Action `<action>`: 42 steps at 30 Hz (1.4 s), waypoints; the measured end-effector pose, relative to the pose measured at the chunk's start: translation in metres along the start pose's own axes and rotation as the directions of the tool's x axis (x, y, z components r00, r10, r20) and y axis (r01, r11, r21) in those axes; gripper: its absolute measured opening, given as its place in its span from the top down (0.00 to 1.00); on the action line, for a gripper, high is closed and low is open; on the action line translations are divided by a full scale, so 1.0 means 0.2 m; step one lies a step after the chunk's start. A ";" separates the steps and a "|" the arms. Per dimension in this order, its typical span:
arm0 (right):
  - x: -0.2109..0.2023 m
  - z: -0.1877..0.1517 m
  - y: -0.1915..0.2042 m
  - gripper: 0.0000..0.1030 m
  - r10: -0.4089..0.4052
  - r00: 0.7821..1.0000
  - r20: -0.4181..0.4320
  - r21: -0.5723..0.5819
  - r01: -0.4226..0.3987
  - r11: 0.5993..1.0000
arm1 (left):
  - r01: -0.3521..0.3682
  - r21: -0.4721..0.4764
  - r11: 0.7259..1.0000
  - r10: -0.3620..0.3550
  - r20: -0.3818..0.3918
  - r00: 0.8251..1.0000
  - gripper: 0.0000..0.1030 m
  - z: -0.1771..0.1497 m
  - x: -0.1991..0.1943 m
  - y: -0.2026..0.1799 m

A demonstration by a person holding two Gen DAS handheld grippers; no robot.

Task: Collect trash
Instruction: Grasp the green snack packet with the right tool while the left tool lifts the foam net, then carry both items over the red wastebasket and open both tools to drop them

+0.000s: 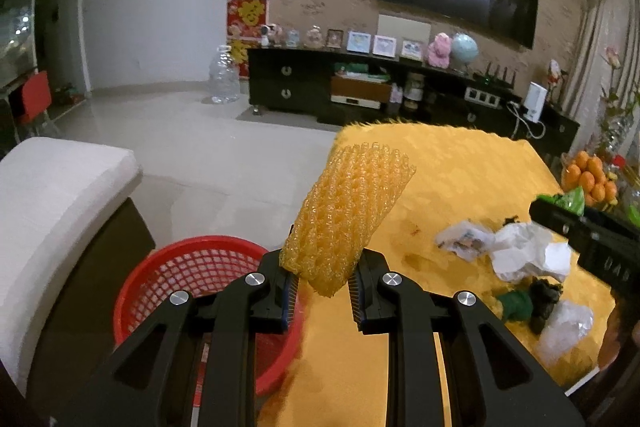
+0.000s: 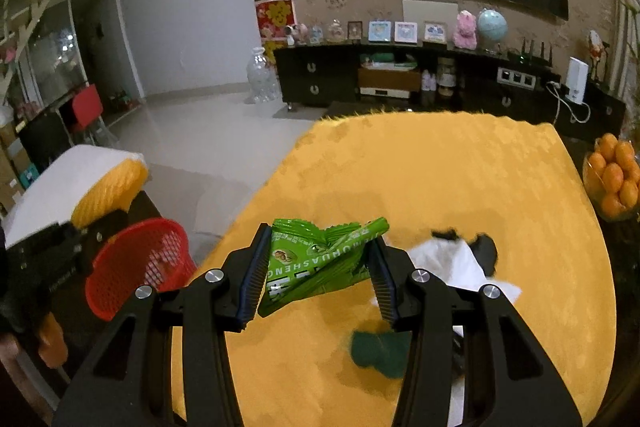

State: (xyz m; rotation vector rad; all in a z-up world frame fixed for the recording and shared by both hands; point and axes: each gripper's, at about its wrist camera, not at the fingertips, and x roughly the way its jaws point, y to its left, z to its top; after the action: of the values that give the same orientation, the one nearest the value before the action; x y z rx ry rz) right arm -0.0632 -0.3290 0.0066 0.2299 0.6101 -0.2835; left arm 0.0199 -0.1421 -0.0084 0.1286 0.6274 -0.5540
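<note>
Left gripper (image 1: 322, 279) clamps a yellow foam mesh sleeve (image 1: 346, 211); right gripper (image 2: 316, 267) pinches a crinkled green foil snack wrapper (image 2: 316, 263) above the yellow-clothed table (image 2: 440, 167), near a red plastic lattice basket (image 2: 136, 267).

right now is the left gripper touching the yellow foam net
Touching. The left wrist view shows the left gripper with both finger pads pressed against the yellow foam net, pinching its lower end.

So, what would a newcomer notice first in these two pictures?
Probably the bright yellow tablecloth, and the two things held above it: a yellow foam net in the left gripper, and a green snack wrapper in the right gripper. A red basket stands left of the table.
</note>
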 end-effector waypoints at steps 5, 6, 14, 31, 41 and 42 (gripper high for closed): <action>0.05 0.14 0.11 0.56 0.019 1.000 0.018 -0.054 -0.018 0.998 | -0.050 -0.009 0.999 0.050 0.007 0.999 0.80 0.04 -0.04 0.08; 0.05 0.16 0.12 0.56 0.024 0.999 0.021 -0.060 -0.023 0.998 | -0.064 -0.010 0.998 0.064 0.013 0.998 0.80 0.05 -0.05 0.10; 0.16 0.30 0.26 0.56 0.108 0.993 0.043 -0.105 -0.103 0.989 | -0.184 0.013 0.983 0.184 0.038 0.982 0.80 0.18 -0.09 0.28; 0.39 0.17 0.66 0.55 0.250 0.962 -0.111 -0.154 -0.265 0.952 | -0.265 -0.100 0.959 0.260 -0.059 0.964 0.80 0.06 0.03 0.60; 0.51 0.08 0.85 0.55 0.310 0.926 -0.214 -0.166 -0.348 0.923 | -0.288 -0.087 0.954 0.269 -0.188 0.945 0.80 -0.05 0.17 0.69; 0.52 0.07 0.86 0.55 0.313 0.923 -0.225 -0.162 -0.353 0.922 | -0.289 -0.079 0.954 0.268 -0.208 0.941 0.80 -0.06 0.19 0.69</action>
State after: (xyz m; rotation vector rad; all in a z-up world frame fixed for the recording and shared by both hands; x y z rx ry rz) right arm 0.0824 -0.1915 -0.0214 0.1651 0.7764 0.1349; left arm 0.1123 -0.0387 -0.0482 0.1677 0.8137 -0.2325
